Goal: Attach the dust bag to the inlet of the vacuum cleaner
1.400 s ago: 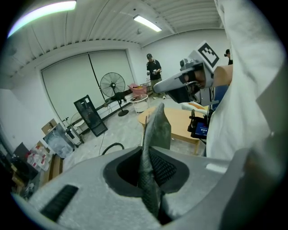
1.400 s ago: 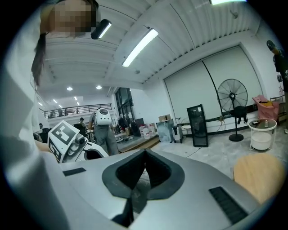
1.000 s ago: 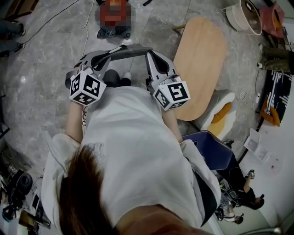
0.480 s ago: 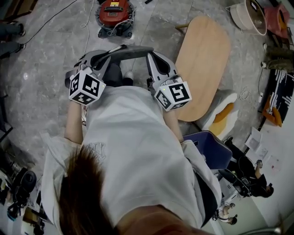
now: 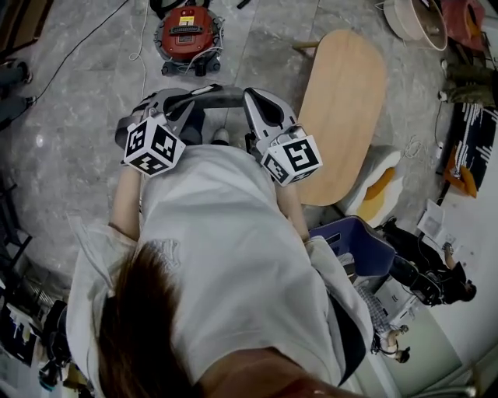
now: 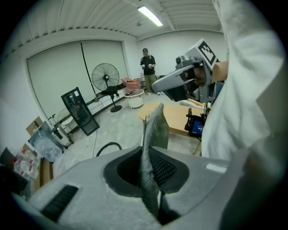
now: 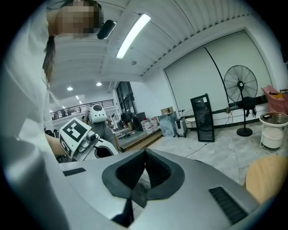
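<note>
The person held the gray dust bag (image 5: 212, 93) stretched in the air between the two tools. The left gripper (image 6: 146, 157) was clamped on its mesh-like fabric, and the right gripper (image 7: 145, 155) had its jaws pressed together on a thin edge. The red vacuum cleaner (image 5: 187, 31) sat on the floor farther off, well apart from the bag, while a blue bin (image 5: 366, 249) stood near right, its contents unclear to me, and a white bucket (image 5: 401, 23) far right.

Both forearms reach forward at waist height. Left grey two-jaw gripper (image 6: 146, 157) points steeply down, jaws clamped on a grey fabric sheet (image 6: 157, 126). Right grey two-jaw gripper (image 7: 145, 152) is near level, jaws closed on the same sheet.
</note>
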`<state>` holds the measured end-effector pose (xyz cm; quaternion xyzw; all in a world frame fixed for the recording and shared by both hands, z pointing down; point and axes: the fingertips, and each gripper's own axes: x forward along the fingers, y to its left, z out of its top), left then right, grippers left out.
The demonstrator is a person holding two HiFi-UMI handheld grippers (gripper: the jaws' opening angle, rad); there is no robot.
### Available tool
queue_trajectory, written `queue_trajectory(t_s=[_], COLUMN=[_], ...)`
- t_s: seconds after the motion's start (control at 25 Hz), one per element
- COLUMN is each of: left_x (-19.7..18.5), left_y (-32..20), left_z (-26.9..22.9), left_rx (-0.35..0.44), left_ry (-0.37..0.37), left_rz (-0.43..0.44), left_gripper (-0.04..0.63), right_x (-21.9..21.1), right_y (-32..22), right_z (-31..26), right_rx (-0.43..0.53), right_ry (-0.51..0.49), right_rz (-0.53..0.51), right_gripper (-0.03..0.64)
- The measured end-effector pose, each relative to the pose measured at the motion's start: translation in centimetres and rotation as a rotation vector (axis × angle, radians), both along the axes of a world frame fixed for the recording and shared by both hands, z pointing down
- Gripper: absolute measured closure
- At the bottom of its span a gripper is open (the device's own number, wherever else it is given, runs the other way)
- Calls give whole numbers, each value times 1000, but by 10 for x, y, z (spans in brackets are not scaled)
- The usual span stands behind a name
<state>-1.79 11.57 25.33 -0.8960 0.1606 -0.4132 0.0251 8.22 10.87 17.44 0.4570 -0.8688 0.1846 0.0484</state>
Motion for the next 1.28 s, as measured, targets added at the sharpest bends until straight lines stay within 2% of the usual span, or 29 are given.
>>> queue_trajectory(t_s=[0.08, 0.32, 0.36, 0.44, 0.52, 0.6, 0.68, 0.76, 0.92, 1.08, 1.28], left_x=[-5, -19, -21, -25, -30, -34, -38, -42, -50, -55, -53], left_y=[-16, -53, -59, -69, -76, -82, -89, -94, -99, -97, -97], left_z=[5, 14, 14, 14, 12, 9, 8, 8, 14, 13, 14], left_rx=[-10, -49, -53, -55, -52, -44, -34, -25, -23, -28, -33], left_ry=[-11, 23, 32, 47, 58, 63, 62, 53, 28, 10, 8], left_rz=[32, 94, 99, 106, 111, 116, 121, 128, 151, 178, 199], left_gripper=[554, 555, 555, 555, 554, 555, 555, 555, 555, 555, 555], right_x=[-11, -43, -48, -57, -66, -73, -80, -88, -95, -105, -112], right_y=[-20, -62, -67, -75, -79, -81, -82, -83, -87, -88, -93], right_z=[-1, -11, -11, -12, -9, 2, 12, 19, 34, 43, 55], right_rx=[-4, -36, -37, -25, -16, -20, -26, -26, -3, -32, -42], right_ry=[-31, -245, -254, -234, -148, 9, 145, 229, 439, 537, 640], right_rz=[-3, -21, -23, -35, -58, -98, -153, -213, -298, -385, -491], right_gripper=[615, 625, 613, 533, 483, 449, 443, 452, 528, 470, 462])
